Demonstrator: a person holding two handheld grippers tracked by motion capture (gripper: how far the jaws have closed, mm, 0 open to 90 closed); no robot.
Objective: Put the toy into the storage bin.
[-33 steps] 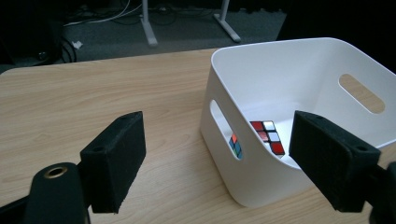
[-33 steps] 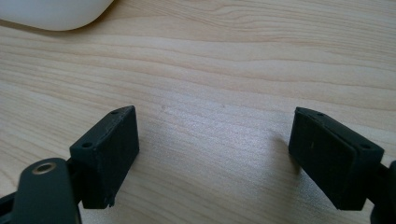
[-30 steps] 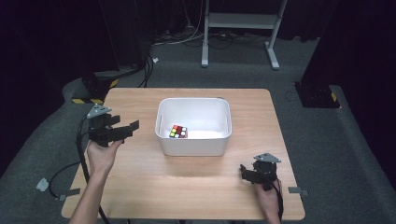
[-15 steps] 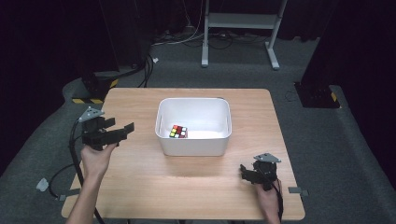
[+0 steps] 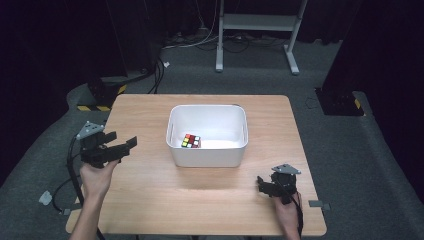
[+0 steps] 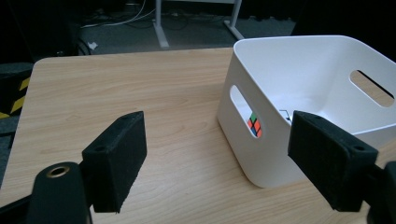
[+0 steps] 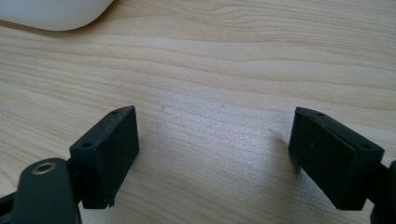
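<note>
The puzzle cube [image 5: 191, 141] sits on the floor of the white tub [image 5: 207, 158], toward its nine o'clock wall; it looks light, rigid and a bit slick, best pinched across two opposite flat faces. Being a cube it has no long axis and lies square with the tub. Both the left gripper [image 5: 120, 146] and right gripper [image 5: 261, 183] are spread and empty.

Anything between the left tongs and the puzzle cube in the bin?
Bare tabletop, then the white bin's near wall. In the left gripper view, the cube shows through the wall's handle slot; the left tongs hold nothing.
</note>
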